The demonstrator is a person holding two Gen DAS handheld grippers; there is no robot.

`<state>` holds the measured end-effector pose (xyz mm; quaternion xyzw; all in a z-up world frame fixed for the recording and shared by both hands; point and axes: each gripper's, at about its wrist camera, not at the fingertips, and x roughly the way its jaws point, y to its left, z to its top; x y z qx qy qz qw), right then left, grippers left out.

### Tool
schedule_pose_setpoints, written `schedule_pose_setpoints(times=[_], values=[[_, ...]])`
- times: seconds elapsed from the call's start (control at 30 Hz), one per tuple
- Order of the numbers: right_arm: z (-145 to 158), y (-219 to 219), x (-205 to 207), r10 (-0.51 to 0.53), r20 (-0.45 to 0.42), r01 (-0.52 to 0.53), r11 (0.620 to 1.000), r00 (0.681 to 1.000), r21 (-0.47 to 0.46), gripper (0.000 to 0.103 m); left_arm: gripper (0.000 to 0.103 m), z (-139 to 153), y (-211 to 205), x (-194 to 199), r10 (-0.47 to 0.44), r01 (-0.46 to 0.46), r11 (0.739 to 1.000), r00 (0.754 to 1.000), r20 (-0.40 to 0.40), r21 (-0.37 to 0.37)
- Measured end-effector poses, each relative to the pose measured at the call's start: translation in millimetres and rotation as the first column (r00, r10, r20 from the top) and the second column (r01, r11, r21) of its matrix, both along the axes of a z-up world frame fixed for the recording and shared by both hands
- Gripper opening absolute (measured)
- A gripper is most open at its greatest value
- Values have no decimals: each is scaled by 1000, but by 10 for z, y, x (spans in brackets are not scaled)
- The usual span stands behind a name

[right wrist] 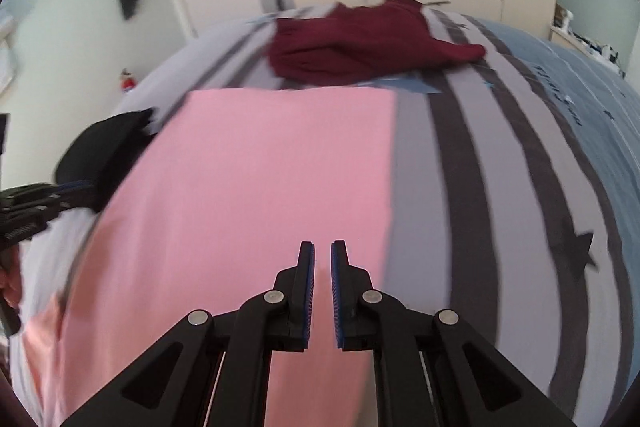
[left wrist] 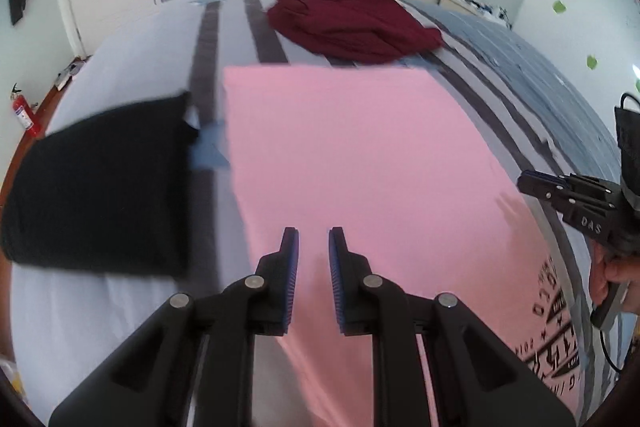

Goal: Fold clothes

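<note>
Both hand-held grippers hang over the pink shirt (left wrist: 352, 155) on the bed (left wrist: 132, 67): left hand-held gripper (left wrist: 313, 239) and right hand-held gripper (right wrist: 322, 251), jaws nearly closed, gripping nothing. Smooth, flat cloth runs lengthwise up the frame, reaching from under both. Crumpled maroon garment (left wrist: 352, 23) lies beyond it; folded black one (left wrist: 100, 183) centre left.

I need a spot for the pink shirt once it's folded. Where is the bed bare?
Bare striped bedspread lies right of the pink shirt. Crowded: maroon garment beyond it, folded black garment close on its left.
</note>
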<state>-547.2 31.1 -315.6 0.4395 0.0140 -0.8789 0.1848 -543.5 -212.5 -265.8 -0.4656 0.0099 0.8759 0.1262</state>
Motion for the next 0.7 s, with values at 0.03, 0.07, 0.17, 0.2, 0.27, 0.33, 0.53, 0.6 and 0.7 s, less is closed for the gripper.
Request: schedule_pose_setpoints(times=[0.03, 0.07, 0.17, 0.2, 0.27, 0.33, 0.53, 0.6, 0.7], values=[[-38, -34, 70, 8, 4, -8, 1000, 1000, 9, 9, 13, -92, 5, 26, 9, -9, 1000, 1000, 21, -6], [-93, -44, 125, 7, 16, -8, 1000, 1000, 13, 9, 13, -185, 10, 52, 19, -19, 1000, 999, 42, -12], [-311, 23, 229, -25, 71, 22, 999, 997, 37, 9, 13, -347, -82, 114, 34, -33, 999, 998, 50, -31], [-349, 80, 252, -34, 68, 31, 999, 997, 44, 9, 13, -358, -126, 139, 35, -34, 999, 999, 42, -31], [-380, 213, 298, -48, 54, 45, 998, 997, 47, 6, 12, -370, -217, 182, 49, -47, 998, 998, 27, -43], [-359, 321, 310, -67, 47, 63, 996, 997, 66, 6, 15, -350, -359, 171, 111, -110, 992, 993, 32, -58], [-118, 509, 326, -153, 38, 152, 988, 987, 38, 10, 15, -148, -410, 287, 166, -165, 986, 986, 24, -28], [10, 388, 427, -111, 18, 111, 994, 994, 18, 10, 15, -14, -232, 405, 104, -104, 995, 995, 2, -1], [130, 146, 660, -41, 9, 41, 999, 999, -12, 10, 15, 60, 74, 583, 19, -19, 1000, 1000, -4, 17]])
